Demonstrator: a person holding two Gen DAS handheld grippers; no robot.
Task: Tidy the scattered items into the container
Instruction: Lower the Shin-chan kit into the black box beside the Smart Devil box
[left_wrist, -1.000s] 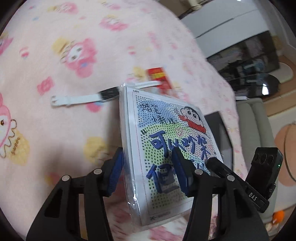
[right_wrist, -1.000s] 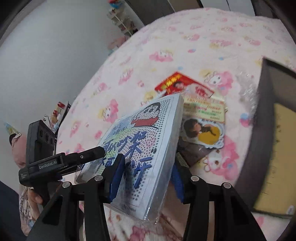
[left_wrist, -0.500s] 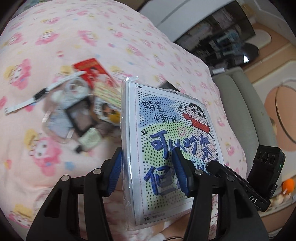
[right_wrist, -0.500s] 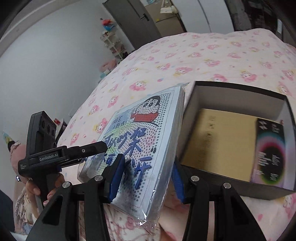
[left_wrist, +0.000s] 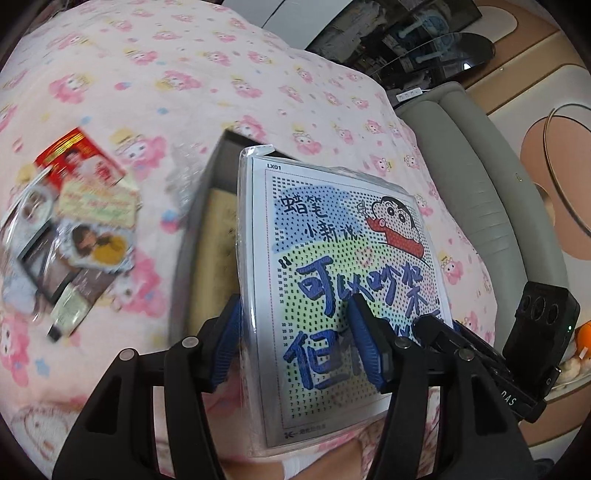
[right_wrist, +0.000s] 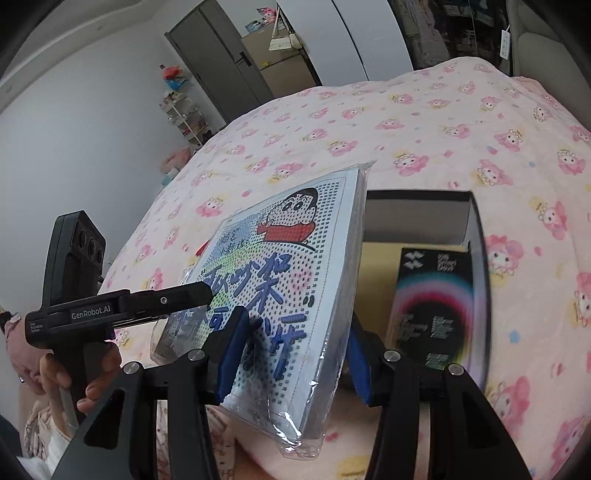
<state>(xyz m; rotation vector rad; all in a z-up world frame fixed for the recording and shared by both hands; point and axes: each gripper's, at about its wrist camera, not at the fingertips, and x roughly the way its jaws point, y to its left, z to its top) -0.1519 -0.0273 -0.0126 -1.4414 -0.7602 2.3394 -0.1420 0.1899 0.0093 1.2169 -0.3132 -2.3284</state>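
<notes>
Both grippers are shut on one flat plastic-wrapped cartoon bead-art pack (left_wrist: 332, 266), also in the right wrist view (right_wrist: 280, 273). My left gripper (left_wrist: 295, 343) clamps its lower edge; my right gripper (right_wrist: 291, 354) clamps the opposite lower corner. The pack is held tilted in the air at the near left edge of a dark open box (right_wrist: 417, 206), seen in the left view as a grey wall (left_wrist: 203, 206). The box holds a tan sheet (right_wrist: 380, 266) and a black rainbow-print box (right_wrist: 432, 306).
A pile of scattered items lies on the pink blanket left of the box: a red packet (left_wrist: 79, 162), cards (left_wrist: 99, 243) and a small bottle (left_wrist: 68, 310). A grey sofa (left_wrist: 476, 177) stands beyond the bed's right edge.
Both grippers have carried the pack from above the scattered pile rightward to the box. The box is now directly behind and beside the pack.
</notes>
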